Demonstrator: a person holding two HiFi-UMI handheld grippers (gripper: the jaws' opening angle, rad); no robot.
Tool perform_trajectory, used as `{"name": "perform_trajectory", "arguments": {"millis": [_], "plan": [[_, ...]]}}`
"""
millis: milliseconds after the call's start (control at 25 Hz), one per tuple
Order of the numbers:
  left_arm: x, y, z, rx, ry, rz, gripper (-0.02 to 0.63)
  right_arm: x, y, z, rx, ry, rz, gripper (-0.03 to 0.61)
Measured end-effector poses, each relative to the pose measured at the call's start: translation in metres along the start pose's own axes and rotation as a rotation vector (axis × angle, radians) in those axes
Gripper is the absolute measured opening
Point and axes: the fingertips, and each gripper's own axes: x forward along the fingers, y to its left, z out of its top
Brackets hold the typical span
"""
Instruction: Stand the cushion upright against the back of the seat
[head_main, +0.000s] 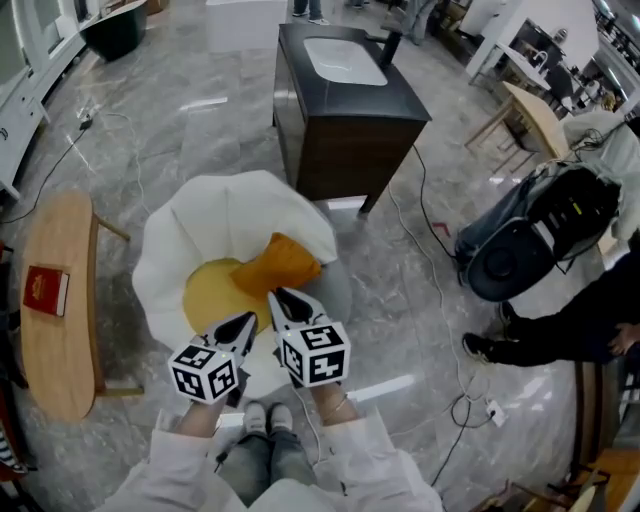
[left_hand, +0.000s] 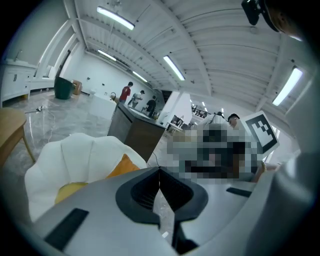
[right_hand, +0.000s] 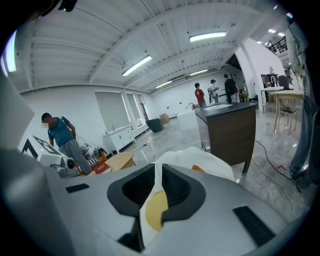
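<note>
On the yellow seat (head_main: 212, 295) of the white chair (head_main: 225, 205), the orange cushion (head_main: 282, 262) leans tilted against the back. Over the seat's front edge, the left gripper (head_main: 244, 322) has its jaws pressed together, the right gripper (head_main: 284, 298) its jaws slightly spread, both empty

One cushion (head_main: 282, 262), one chair (head_main: 230, 215), one cabinet (head_main: 350, 130), one table (head_main: 55, 300).

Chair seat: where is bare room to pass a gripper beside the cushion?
Bare: the yellow seat left of the orange cushion, up to the white chair back. Crowded: the right side, where the cushion lies by the back, and the front edge, under the left gripper and right gripper.
</note>
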Motion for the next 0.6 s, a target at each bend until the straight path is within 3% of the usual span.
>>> {"name": "perform_trajectory", "arguments": {"millis": [600], "plan": [[-0.092,-0.097,0.052,0.047,-0.116,-0.048,0.006,-0.128,0.090,0.043,-0.020,-0.125,0.051,0.017]]}}
